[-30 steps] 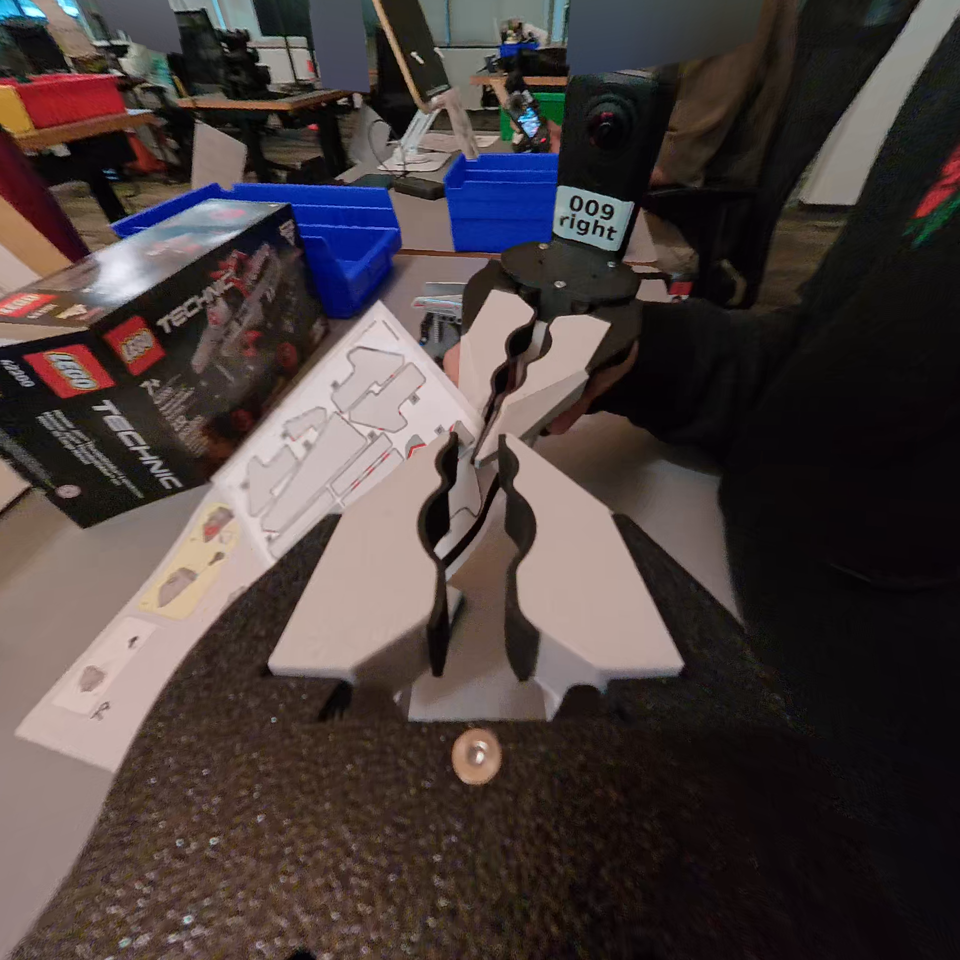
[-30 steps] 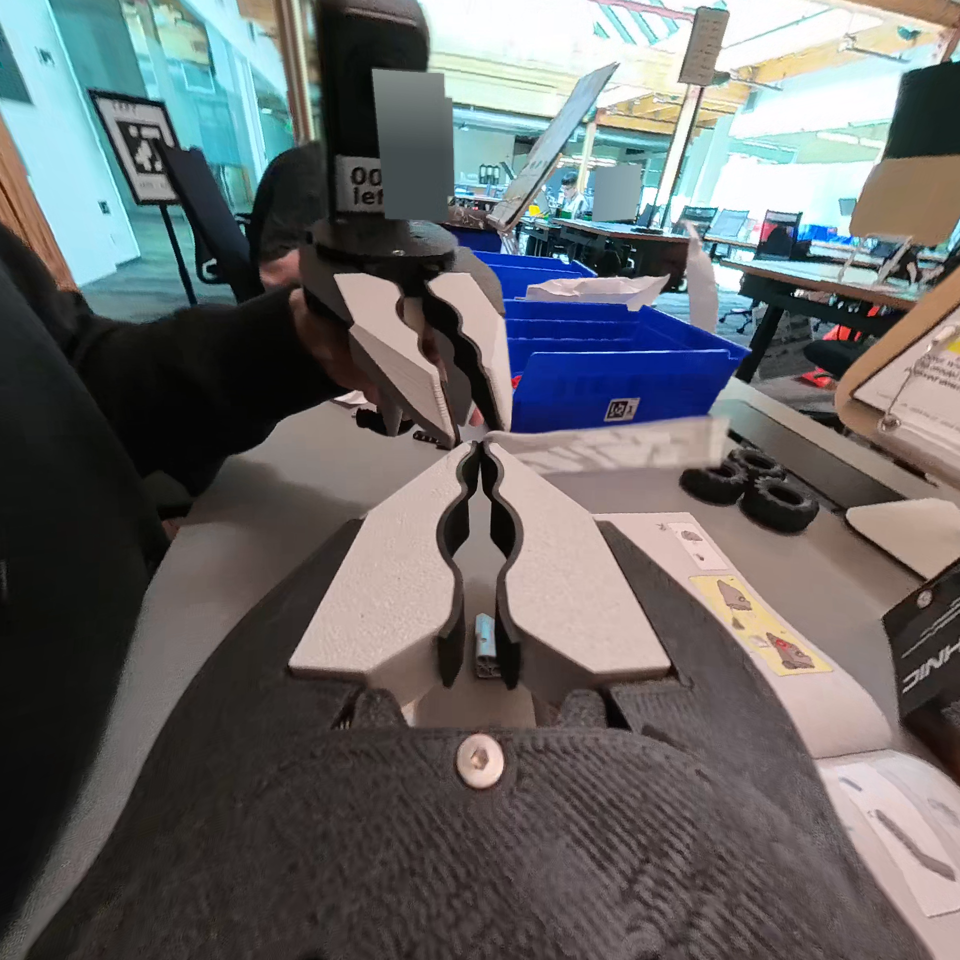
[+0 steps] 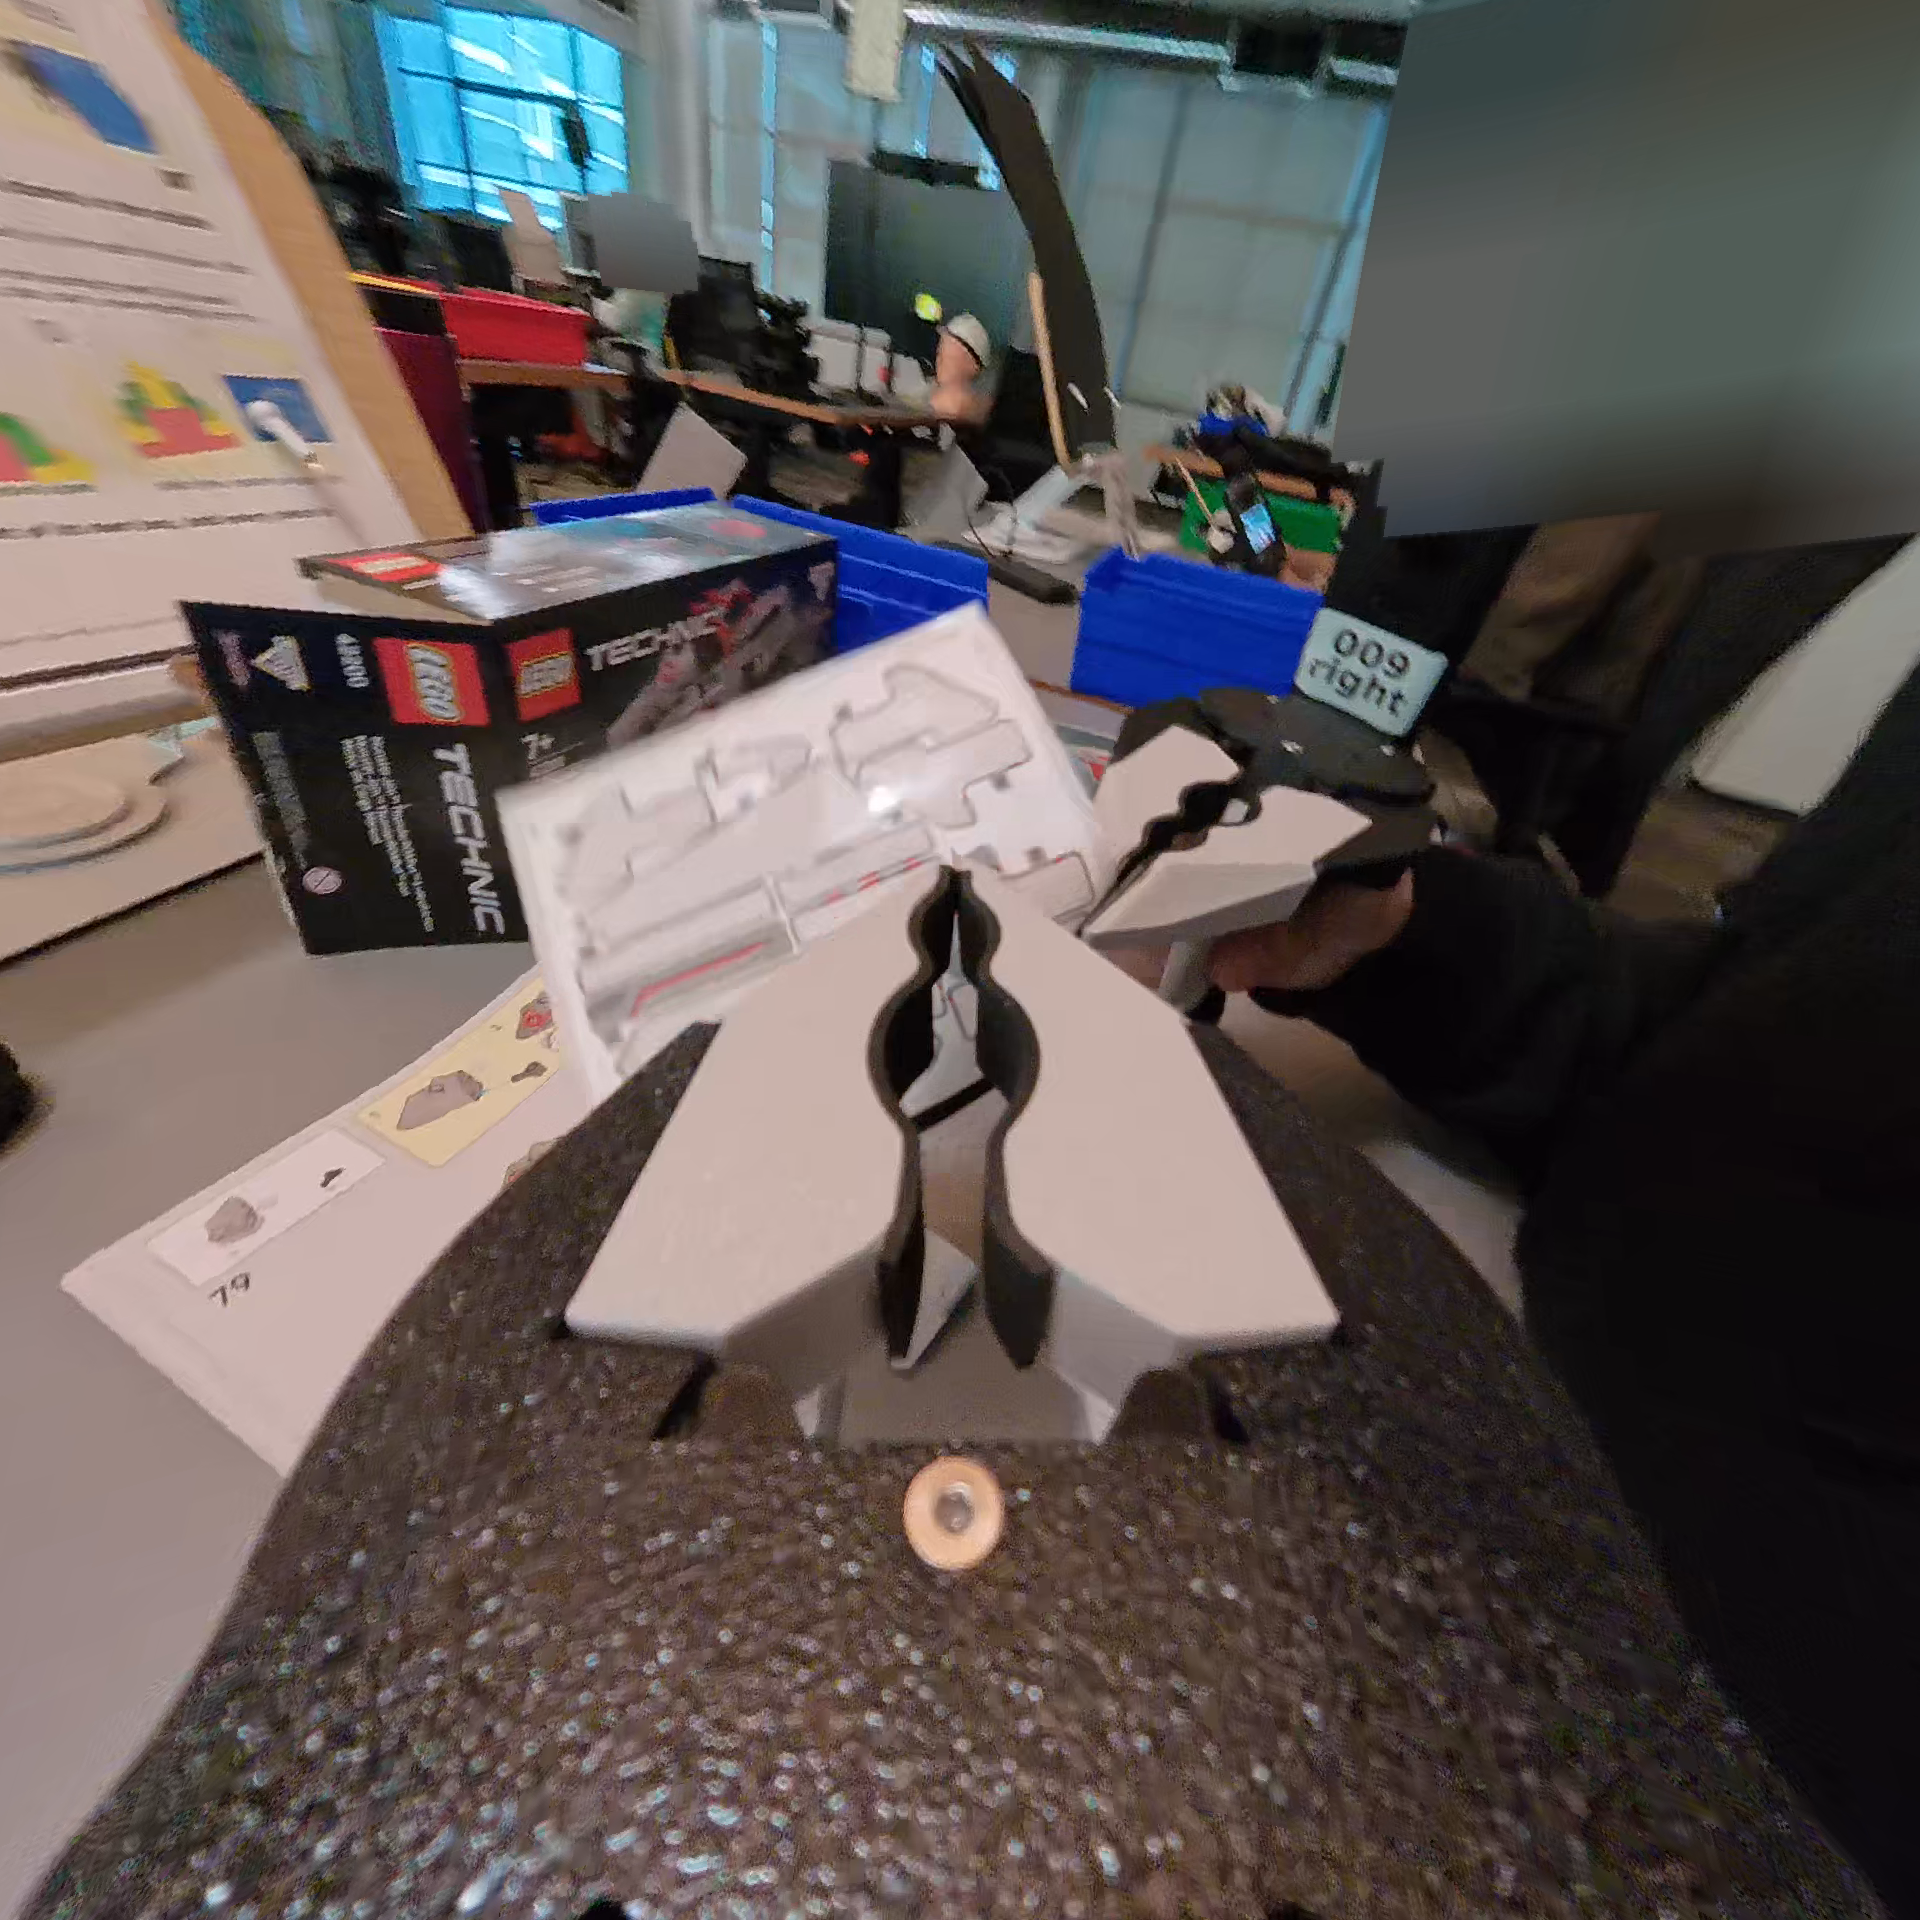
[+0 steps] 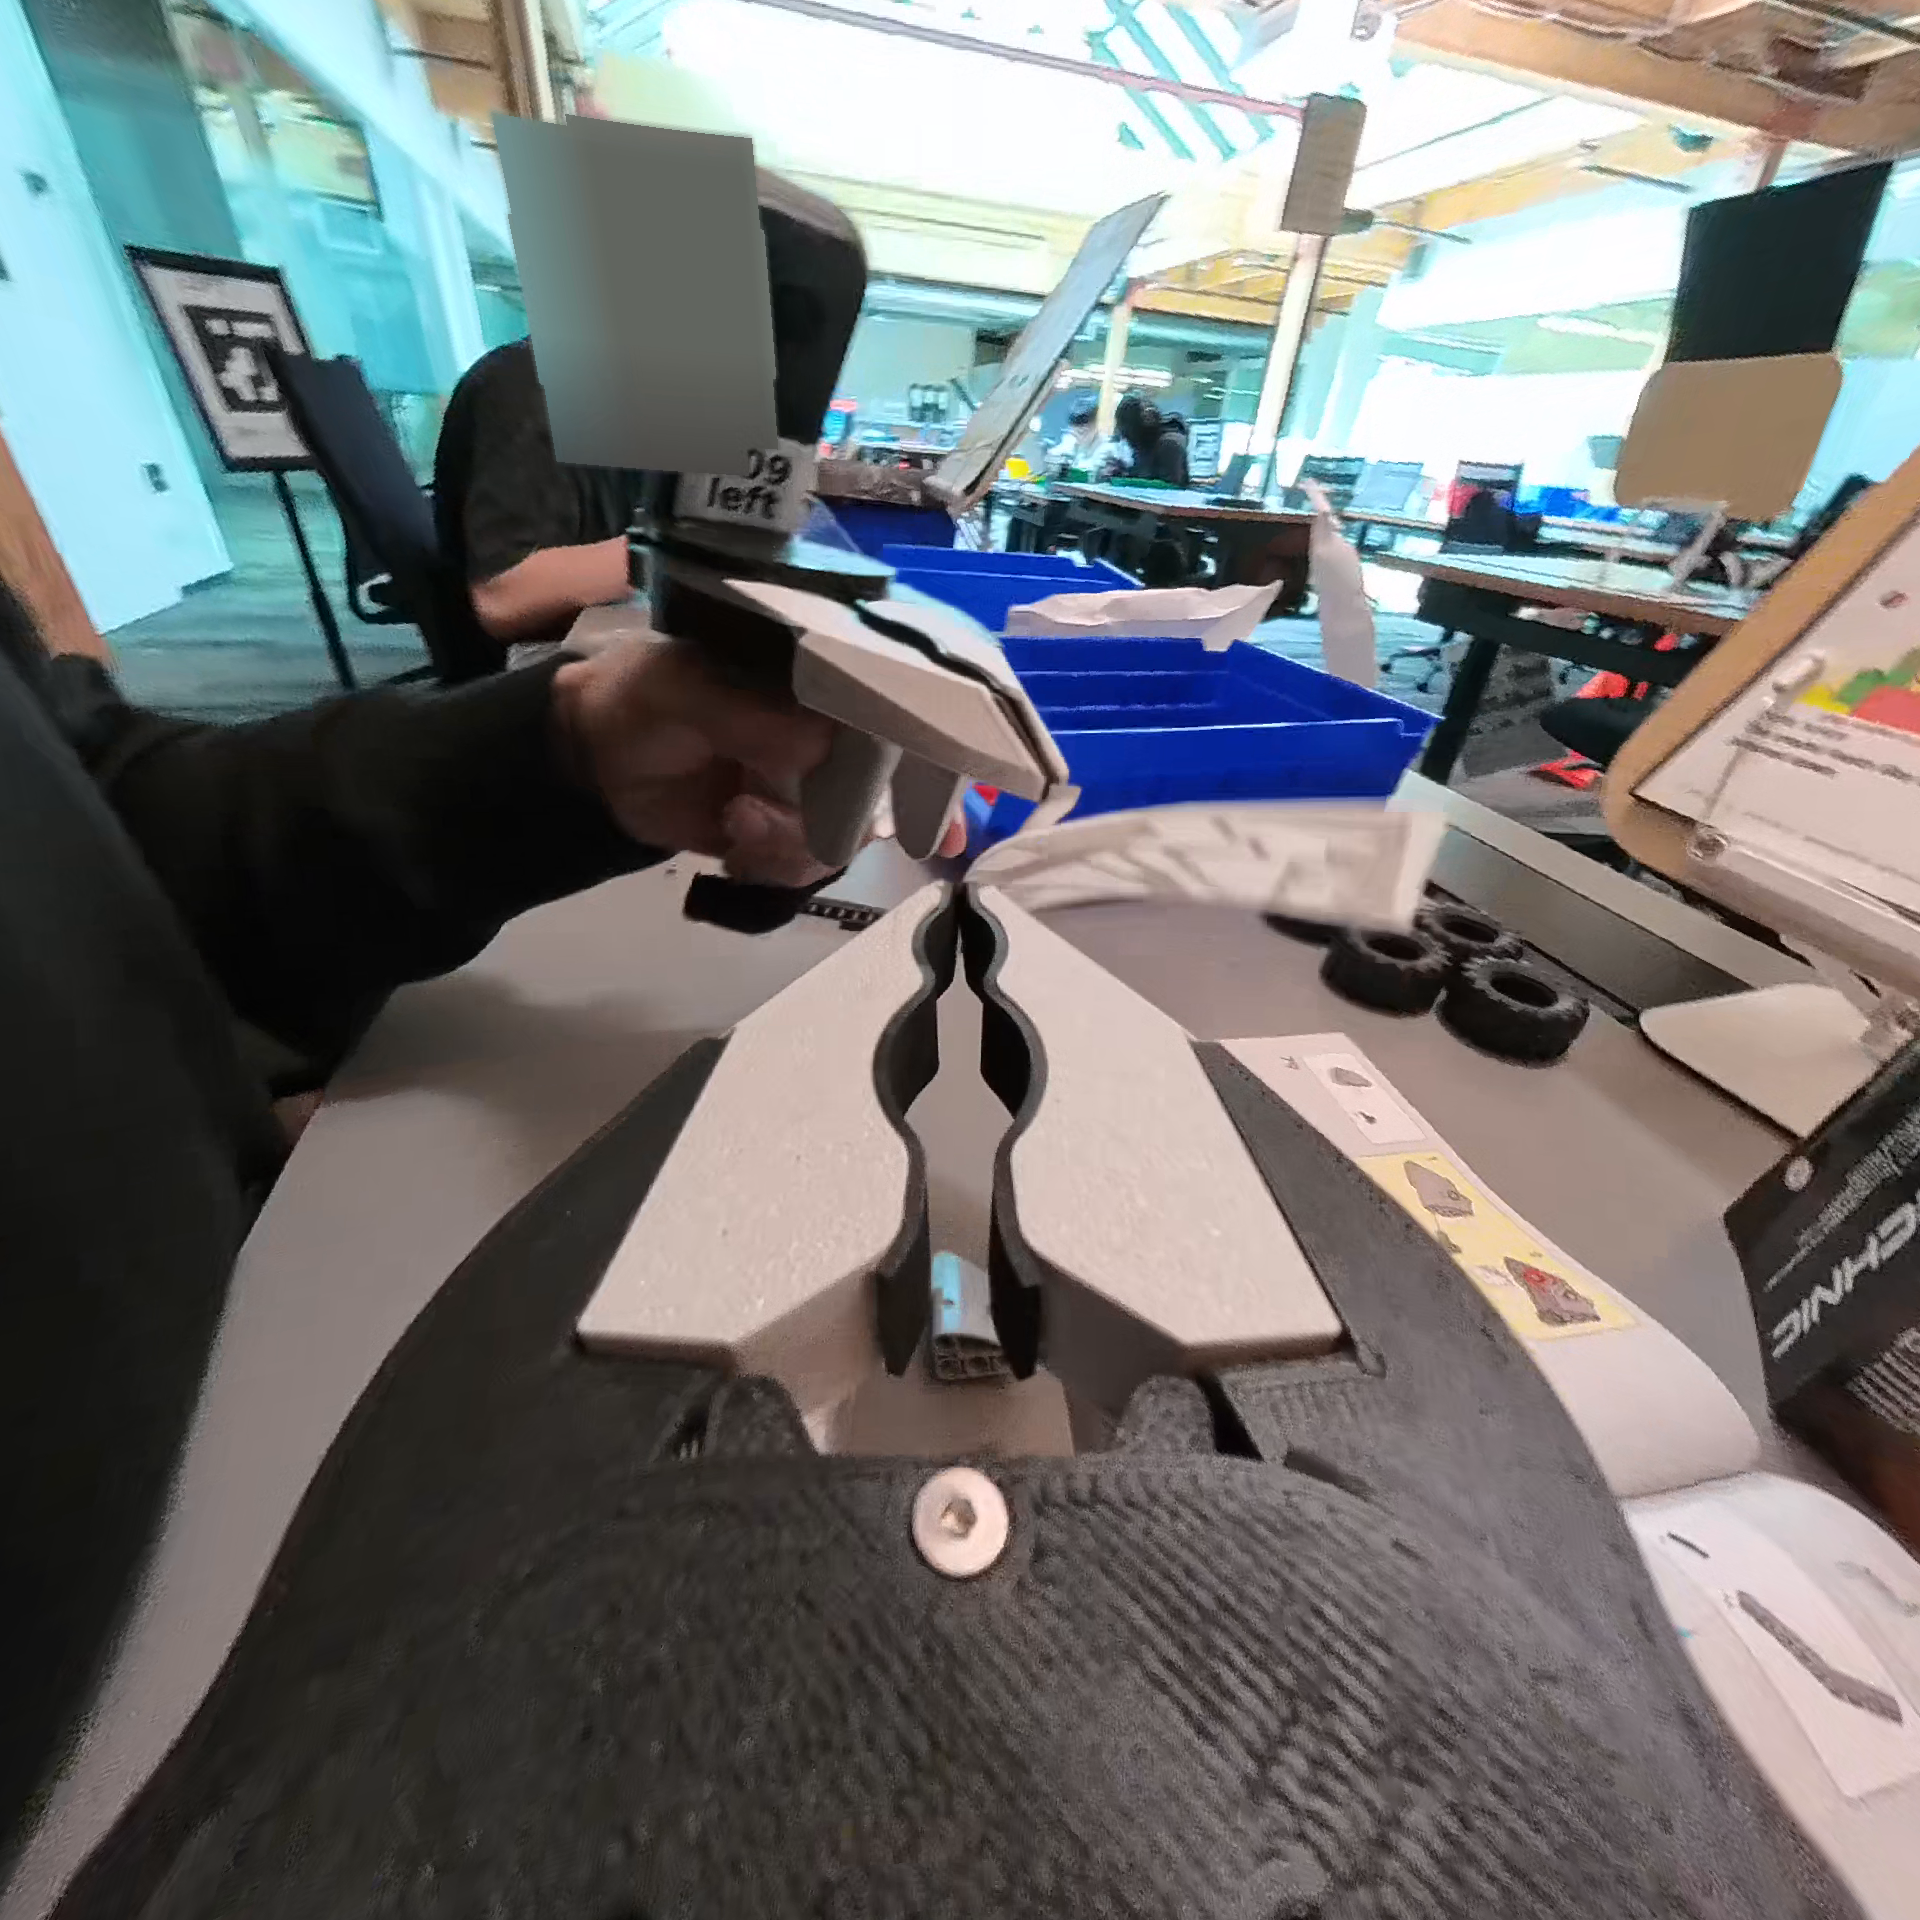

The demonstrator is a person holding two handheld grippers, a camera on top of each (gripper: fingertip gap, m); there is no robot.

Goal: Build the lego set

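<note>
- Left gripper (image 3: 956,883), grey matte wedge fingers w/ wavy black inner edges: tips pinched together on white glossy sticker sheet (image 3: 790,821), centre of left wrist view; sheet lifted off table, blurred, grey die-cut shapes w/ red accents.
- Same sheet (image 4: 1195,862) in right wrist view: thin, curling edge-on, centre-right; left gripper (image 4: 1049,779) clamps its near corner from above.
- Right gripper (image 4: 958,904): tips closed on sheet edge too, lower centre; small light-blue piece w/ holes (image 4: 961,1314) lodged deep between finger bases.
- Right gripper (image 3: 1101,914) also right of centre in left wrist view, fingers together, tip at sheet's right edge.
- Paper instruction booklet (image 3: 343,1195) flat on smooth grey table (image 3: 156,1039), lower left; yellow panel on page.
- Black glossy cardboard set box (image 3: 447,748), left-centre, behind sheet.
- Blue plastic bins (image 4: 1195,717), centre of right wrist view: one w/ dividers; crumpled white bag (image 4: 1132,608) in bin behind.
- Three black knobbly rubber tyres (image 4: 1455,966) clustered on table, right of centre.
</note>
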